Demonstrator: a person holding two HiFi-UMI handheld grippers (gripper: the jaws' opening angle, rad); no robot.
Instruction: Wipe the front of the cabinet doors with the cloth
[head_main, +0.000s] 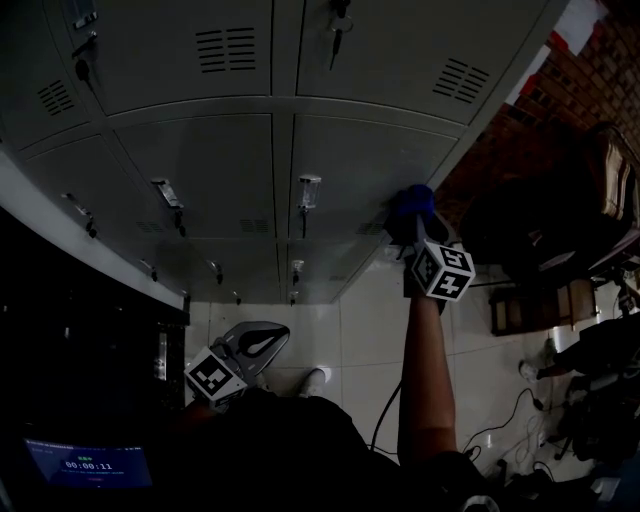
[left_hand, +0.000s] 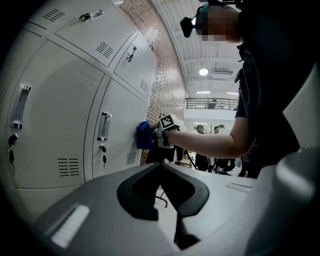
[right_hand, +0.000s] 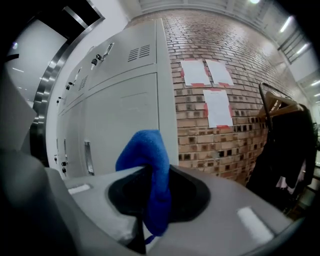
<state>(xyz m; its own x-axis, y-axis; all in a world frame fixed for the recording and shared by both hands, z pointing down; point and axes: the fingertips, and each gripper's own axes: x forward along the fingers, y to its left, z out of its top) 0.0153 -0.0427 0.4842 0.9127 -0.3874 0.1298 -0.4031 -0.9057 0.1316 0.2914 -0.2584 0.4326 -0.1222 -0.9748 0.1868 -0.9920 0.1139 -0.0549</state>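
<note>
Cloth (right_hand: 147, 155), blue and bunched, sat clamped between the jaws of the right gripper (right_hand: 150, 197), with one fold standing up past the tips and a short tail hanging below them. In the head view that gripper was held out on a straight arm at the right-hand door (head_main: 355, 160) of the grey cabinet, close to the door's outer edge and to the right of its handle (head_main: 308, 190), where the row of doors ended by the brick wall (right_hand: 225, 135). That view was dark, so contact was hard to confirm, but the cloth seemed to be resting against the metal. The left gripper (left_hand: 162, 167) hung low by the person's body, well away from the work, with its jaws together and nothing between them. Judging from this, the wiping was under way at the far right of the cabinet, and most of the door fronts looked yet to be covered. To do the step well, the free fold should probably be pressed flat on the panel so that only fabric, not the jaw tips, meets the metal. Strokes would best run in overlapping passes across the door, easing round the handle and keeping the grip firm enough that the cloth does not slip out.
</note>
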